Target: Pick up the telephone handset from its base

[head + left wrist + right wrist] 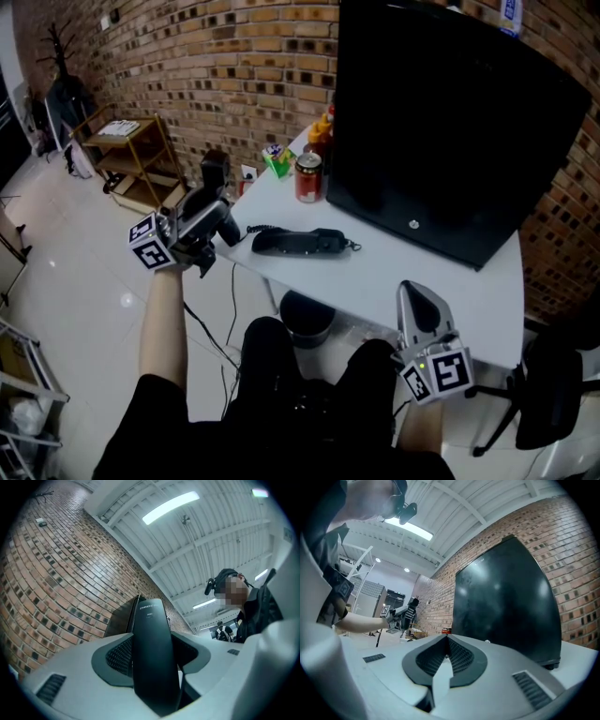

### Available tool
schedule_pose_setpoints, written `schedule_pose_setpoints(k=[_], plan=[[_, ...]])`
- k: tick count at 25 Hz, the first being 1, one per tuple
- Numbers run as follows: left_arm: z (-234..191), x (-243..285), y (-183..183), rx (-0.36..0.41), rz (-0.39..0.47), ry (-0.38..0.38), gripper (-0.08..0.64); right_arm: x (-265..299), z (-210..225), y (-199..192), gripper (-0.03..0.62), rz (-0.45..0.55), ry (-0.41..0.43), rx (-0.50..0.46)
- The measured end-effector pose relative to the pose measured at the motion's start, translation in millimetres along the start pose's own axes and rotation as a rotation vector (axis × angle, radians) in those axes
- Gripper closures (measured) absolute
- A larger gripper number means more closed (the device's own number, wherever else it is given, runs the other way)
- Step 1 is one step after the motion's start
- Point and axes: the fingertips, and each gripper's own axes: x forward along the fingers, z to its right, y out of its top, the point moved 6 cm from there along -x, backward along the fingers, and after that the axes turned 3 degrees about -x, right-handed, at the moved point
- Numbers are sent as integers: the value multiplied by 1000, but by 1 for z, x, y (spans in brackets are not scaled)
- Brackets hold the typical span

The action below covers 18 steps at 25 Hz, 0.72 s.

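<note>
My left gripper (pixel 217 221) is off the left edge of the white table (pixel 412 272) and is shut on the black telephone handset (pixel 208 217). In the left gripper view the handset (pixel 150 620) stands upright between the jaws, pointing up toward the ceiling, and fills the gap between them. The black telephone base (pixel 300 242) lies flat on the table, with a coiled cord (pixel 258 228) at its left end. My right gripper (pixel 417 292) is at the table's near edge, shut and holding nothing; its jaws (pixel 446 641) meet at the tip.
A large black monitor (pixel 441 122) takes up the back right of the table. A red can (pixel 307 176), a green box (pixel 277 159) and bottles (pixel 322 127) stand behind the base. A wooden shelf cart (pixel 131 155) stands by the brick wall, and an office chair (pixel 553 394) at the lower right.
</note>
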Motion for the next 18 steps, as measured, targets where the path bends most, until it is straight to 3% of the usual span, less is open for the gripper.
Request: schedule_pose_setpoints(k=[5,10,18], plan=[[3,-2,-2,-16,-3,-4,304,-3,-1,3,585,-3,-1,0],[3,1,9,34,-11,20,304,1,0,7,585,8,5,0],[7,-5,6,26,-2,29,304,-4,3,13,585,-4,-6,-17]])
